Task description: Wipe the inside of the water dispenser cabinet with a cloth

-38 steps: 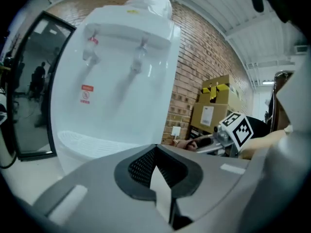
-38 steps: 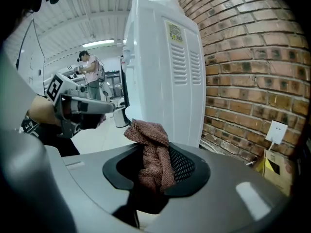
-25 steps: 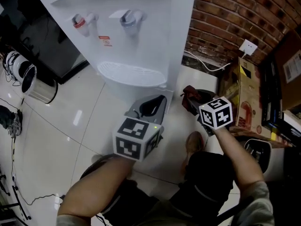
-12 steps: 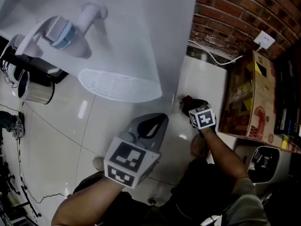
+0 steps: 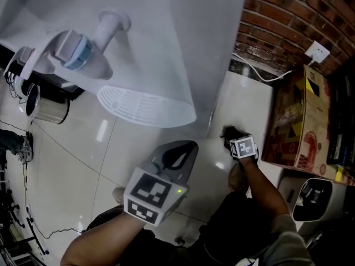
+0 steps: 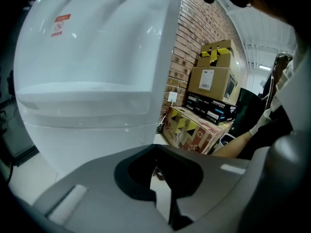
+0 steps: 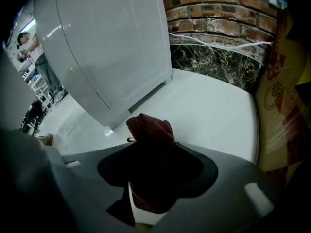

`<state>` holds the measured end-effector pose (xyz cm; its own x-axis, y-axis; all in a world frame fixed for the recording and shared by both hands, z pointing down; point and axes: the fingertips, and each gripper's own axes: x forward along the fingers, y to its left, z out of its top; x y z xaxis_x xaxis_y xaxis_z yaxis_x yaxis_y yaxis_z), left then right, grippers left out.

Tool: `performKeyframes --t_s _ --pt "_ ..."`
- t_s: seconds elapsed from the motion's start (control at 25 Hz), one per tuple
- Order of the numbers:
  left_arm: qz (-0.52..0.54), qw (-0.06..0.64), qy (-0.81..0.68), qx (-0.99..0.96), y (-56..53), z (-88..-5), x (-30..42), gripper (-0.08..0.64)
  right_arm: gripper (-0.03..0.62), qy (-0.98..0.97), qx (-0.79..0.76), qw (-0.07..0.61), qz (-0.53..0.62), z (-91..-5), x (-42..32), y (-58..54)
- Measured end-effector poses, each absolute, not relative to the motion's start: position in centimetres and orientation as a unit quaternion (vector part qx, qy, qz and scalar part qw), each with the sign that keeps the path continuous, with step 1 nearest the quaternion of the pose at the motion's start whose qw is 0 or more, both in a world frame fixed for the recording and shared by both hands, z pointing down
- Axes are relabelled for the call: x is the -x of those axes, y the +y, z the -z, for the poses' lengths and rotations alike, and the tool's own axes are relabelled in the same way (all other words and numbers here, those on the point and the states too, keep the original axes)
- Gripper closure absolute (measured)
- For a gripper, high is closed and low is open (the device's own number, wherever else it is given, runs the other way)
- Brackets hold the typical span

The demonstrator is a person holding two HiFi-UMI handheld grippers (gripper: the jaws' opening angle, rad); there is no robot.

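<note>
cloth point(image 7: 149, 130): dark red, lying bunched on the floor close by the dispenser's bottom corner, rising in a peak between the right gripper's jaws.
dispenser point(image 5: 144, 32): white, standing upright on the floor with one corner nearest the cloth; tap point(image 5: 77, 49) and ribbed tray point(image 5: 145, 101) jutting from its front.
floor point(image 5: 72, 148): pale glossy tile, reflecting the room lights, running under the dispenser and out to the wall.
wall point(image 5: 288, 21): red brick, standing behind the dispenser, carrying a white socket point(image 5: 317, 51) with a white cable point(image 5: 260, 73) trailing down towards the floor.
box point(image 5: 294, 121): printed cardboard, standing against the wall, just beside the right gripper and well apart from the dispenser.
right gripper point(image 7: 150, 178): pointing steeply down at the floor beside the dispenser; jaws standing wide, having just been opening, with the cloth sitting loose between them and not being pinched.
left gripper point(image 6: 163, 188): hanging in front of the dispenser below the tray, well apart from the cloth; jaws pressing together, holding nothing and touching nothing.
</note>
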<state>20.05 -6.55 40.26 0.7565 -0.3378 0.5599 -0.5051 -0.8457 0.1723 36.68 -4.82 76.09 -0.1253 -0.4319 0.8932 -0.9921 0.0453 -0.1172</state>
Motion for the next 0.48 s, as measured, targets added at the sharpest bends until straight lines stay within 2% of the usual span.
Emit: performKeyframes --t_s 0.12,0.36,0.48 --pt "-0.257 0.156 -0.235 -0.924 -6.7 -39.7 -20.0 0.560 0.334 -0.642 -0.567 0.324 -0.401 -73.4 -37.2 -4.4" --pt "-0.205 0.130 -0.236 -0.941 -5.4 -35.6 -21.8 0.560 0.339 -0.701 -0.567 0.267 -0.341 -62.4 -37.1 -3.4" --pt "-0.174 0.113 -0.250 -0.946 -4.6 -33.2 -21.9 0.560 0.404 -0.732 -0.565 0.243 -0.291 -53.8 -37.3 -3.4"
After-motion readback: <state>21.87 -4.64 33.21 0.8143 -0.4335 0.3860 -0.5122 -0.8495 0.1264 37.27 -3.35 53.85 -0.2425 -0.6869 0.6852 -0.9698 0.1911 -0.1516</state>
